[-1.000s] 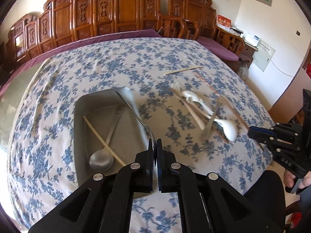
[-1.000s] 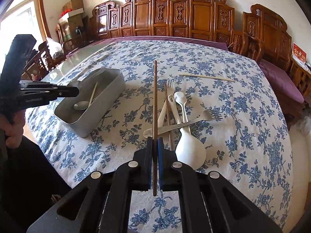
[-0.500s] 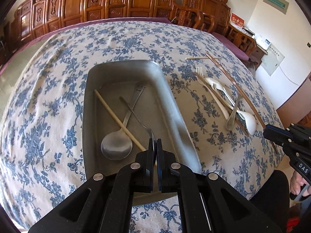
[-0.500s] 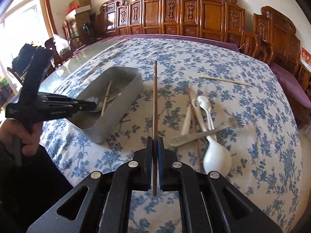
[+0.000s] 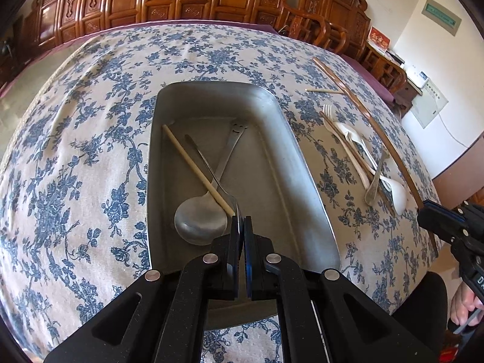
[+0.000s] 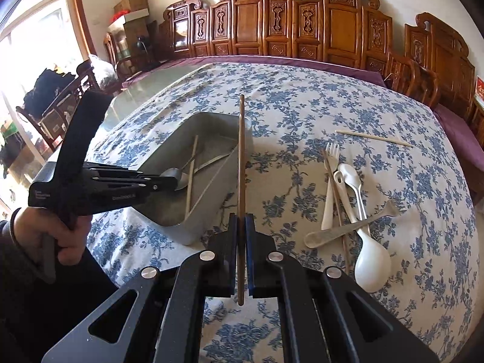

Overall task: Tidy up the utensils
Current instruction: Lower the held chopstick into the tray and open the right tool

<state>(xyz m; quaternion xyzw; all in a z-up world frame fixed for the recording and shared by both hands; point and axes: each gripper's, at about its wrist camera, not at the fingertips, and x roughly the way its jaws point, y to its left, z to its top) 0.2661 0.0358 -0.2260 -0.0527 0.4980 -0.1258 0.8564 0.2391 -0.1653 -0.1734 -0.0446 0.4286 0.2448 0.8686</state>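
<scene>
Left gripper (image 5: 241,230) clamped on a thin metal utensil (image 5: 211,169), low centre of frame, its far end down in the steel tray (image 5: 305,163). Stiff, slick, likely to pivot.

Right gripper (image 6: 241,227) clamped on a brown chopstick (image 6: 241,157), centre frame, over the tray's edge. Light, rigid; held near one end, so likely tip-heavy.

One metal tray (image 5: 211,86). Metal cutlery comes to three: one metal spoon (image 5: 201,222), one slim metal utensil (image 5: 205,163), and one metal handle (image 6: 341,230) whose kind is unclear. Chopsticks number four: a pale chopstick (image 5: 196,166), a second pale chopstick (image 5: 323,90), a dark chopstick (image 6: 241,166), a second dark chopstick (image 6: 335,199). One white fork (image 6: 327,187). The white spoons (image 6: 372,266) overlap; at least two. Two claws: left claw (image 5: 242,220), right claw (image 6: 241,217).
</scene>
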